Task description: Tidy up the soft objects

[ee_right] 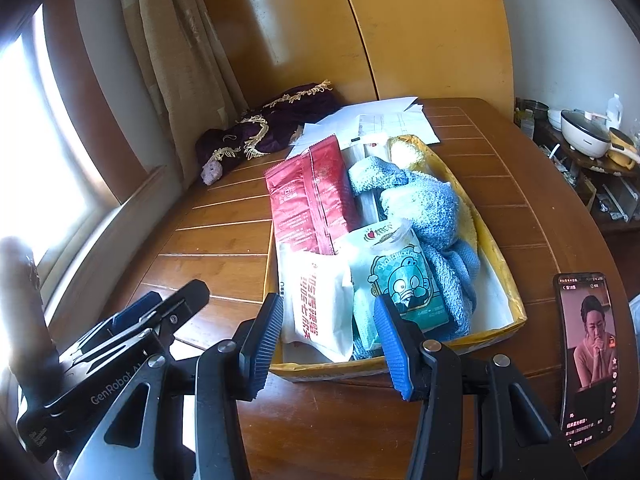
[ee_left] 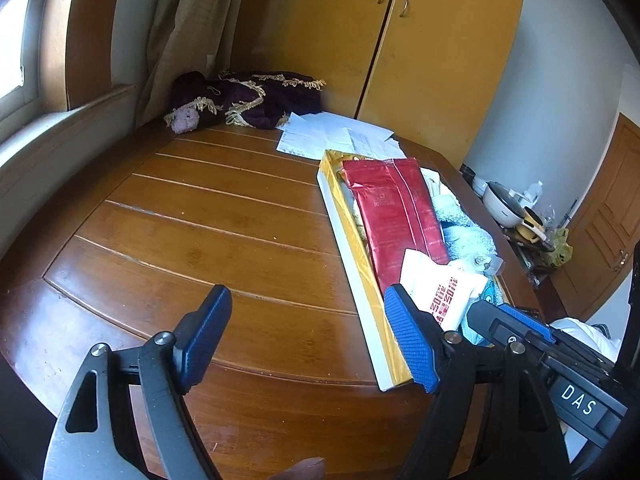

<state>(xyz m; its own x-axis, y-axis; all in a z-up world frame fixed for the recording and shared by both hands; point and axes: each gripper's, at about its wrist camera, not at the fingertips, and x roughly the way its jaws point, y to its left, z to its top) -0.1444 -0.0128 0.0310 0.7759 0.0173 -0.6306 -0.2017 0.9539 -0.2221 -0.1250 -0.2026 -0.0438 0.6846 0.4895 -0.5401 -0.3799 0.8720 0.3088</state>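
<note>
Fluffy blue towel [ee_right: 432, 208] bunched in box [ee_right: 508, 280]

The red packet [ee_right: 310, 200] hides the box's [ee_right: 516, 312] left wall.

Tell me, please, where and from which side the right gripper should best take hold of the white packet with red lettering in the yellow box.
Probably by its free near-bottom edge, coming from above on the near side. The white packet leans upright at the yellow box's near-left corner; the red pouch overlaps its top. The right gripper, open, already faces it.
</note>
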